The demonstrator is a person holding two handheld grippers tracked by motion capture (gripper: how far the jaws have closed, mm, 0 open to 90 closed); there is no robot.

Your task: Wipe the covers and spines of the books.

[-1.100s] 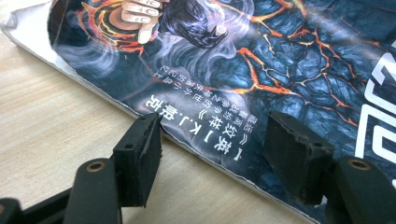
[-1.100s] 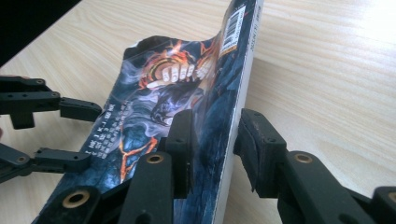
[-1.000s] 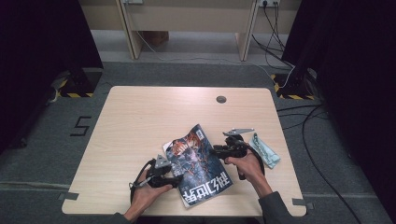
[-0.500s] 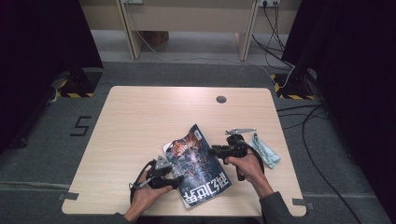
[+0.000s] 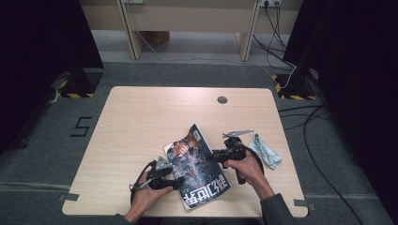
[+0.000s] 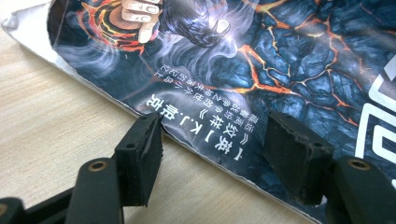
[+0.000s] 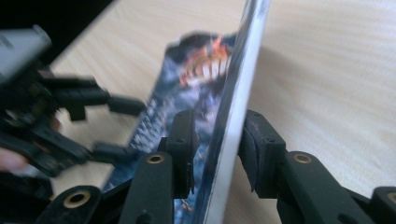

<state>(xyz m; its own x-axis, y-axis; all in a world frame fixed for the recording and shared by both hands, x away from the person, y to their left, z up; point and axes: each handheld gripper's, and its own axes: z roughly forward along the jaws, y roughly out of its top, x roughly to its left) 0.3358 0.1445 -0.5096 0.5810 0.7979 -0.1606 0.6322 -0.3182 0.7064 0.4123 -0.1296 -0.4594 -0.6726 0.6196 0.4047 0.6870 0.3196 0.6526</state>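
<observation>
A magazine (image 5: 197,164) with a dark lava-patterned cover lies near the table's front edge, its right side raised off the wood. My right gripper (image 5: 213,154) is shut on that raised edge. In the right gripper view the magazine's edge (image 7: 238,70) stands upright between the jaws of the right gripper (image 7: 217,135), pads on both sides. My left gripper (image 5: 176,180) sits at the magazine's left edge, open. In the left gripper view the left gripper (image 6: 215,140) has one jaw at the border of the cover (image 6: 289,60) and the other over the print.
A teal and white folded thing (image 5: 265,151) lies on the table (image 5: 141,122) just right of my right hand. A round cable hole (image 5: 222,99) sits near the far edge. Bare wood stretches across the far and left parts.
</observation>
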